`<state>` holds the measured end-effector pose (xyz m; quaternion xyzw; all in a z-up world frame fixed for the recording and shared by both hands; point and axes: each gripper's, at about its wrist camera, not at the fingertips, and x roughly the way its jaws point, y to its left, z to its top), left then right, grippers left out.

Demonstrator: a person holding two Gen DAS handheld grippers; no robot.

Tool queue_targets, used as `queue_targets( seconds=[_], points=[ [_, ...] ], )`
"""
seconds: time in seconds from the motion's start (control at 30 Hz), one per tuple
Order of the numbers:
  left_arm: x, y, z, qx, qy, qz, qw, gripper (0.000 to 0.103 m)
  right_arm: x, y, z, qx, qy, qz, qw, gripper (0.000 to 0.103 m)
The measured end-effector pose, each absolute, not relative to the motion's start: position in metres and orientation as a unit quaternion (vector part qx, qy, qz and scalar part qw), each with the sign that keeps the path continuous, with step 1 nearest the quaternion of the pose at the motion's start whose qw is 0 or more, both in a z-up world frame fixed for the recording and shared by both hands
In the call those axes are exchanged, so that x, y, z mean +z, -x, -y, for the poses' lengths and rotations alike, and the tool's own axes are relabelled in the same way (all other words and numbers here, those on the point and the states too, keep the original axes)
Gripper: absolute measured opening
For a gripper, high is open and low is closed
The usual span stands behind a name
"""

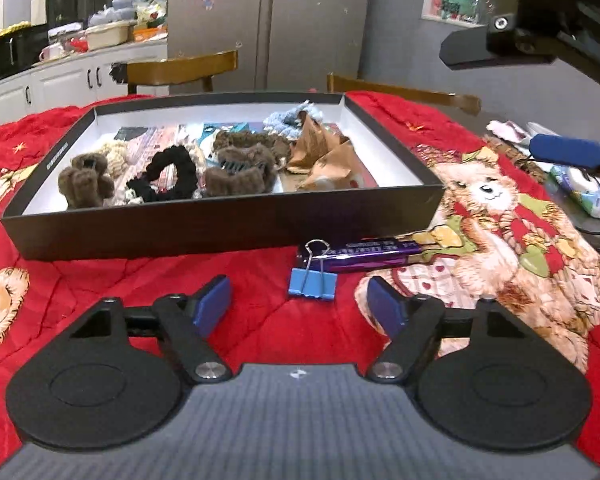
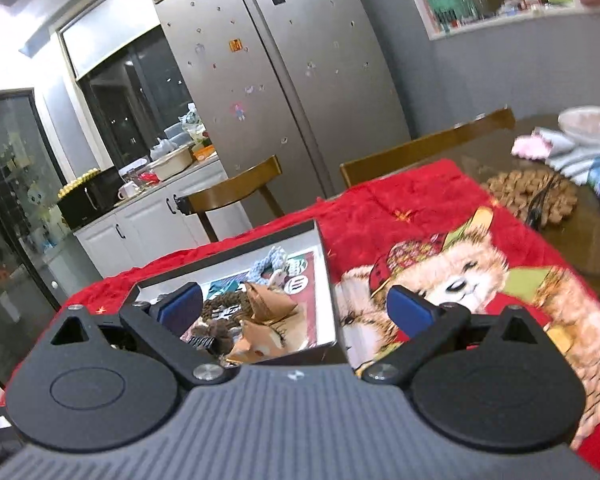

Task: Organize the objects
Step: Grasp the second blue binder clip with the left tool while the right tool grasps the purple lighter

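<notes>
Your left gripper (image 1: 298,306) hangs low over the red blanket (image 1: 120,280), fingers spread with nothing between them. The blue binder clip (image 1: 313,282) lies on the blanket just ahead of the gap, touching a purple lighter (image 1: 374,254) that rests beside the near wall of the black box (image 1: 220,224). The box holds scrunchies (image 1: 168,172) and brown paper (image 1: 324,156). Your right gripper (image 2: 296,306) sits over the box's corner, fingers spread and gripping nothing.
</notes>
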<state>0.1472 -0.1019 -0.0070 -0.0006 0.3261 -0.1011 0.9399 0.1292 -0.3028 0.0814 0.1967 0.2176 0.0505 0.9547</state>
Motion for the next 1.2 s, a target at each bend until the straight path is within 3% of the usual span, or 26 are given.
queue_targets(
  seconds=[0.17, 0.3, 0.63, 0.9, 1.2],
  points=[
    [-0.006, -0.153, 0.118, -0.095, -0.05, -0.311, 0.944, 0.042, 0.056, -0.141, 0.304, 0.054, -0.247, -0.242, 0.937, 0.094],
    [-0.006, -0.151, 0.113, -0.101, -0.045, -0.307, 0.945, 0.03, 0.044, -0.145, 0.301, 0.053, -0.245, -0.259, 0.933, 0.094],
    [-0.007, -0.137, 0.074, 0.053, -0.031, -0.302, 0.951, 0.03, 0.03, -0.149, 0.275, 0.089, -0.193, -0.281, 0.936, 0.094],
    [-0.001, -0.128, 0.06, 0.035, -0.02, -0.262, 0.964, 0.03, 0.013, -0.152, 0.254, 0.117, -0.157, -0.308, 0.931, 0.097],
    [-0.003, -0.143, 0.04, 0.044, -0.019, -0.274, 0.961, 0.03, 0.012, -0.153, 0.233, 0.101, -0.07, -0.313, 0.942, 0.096]
  ],
)
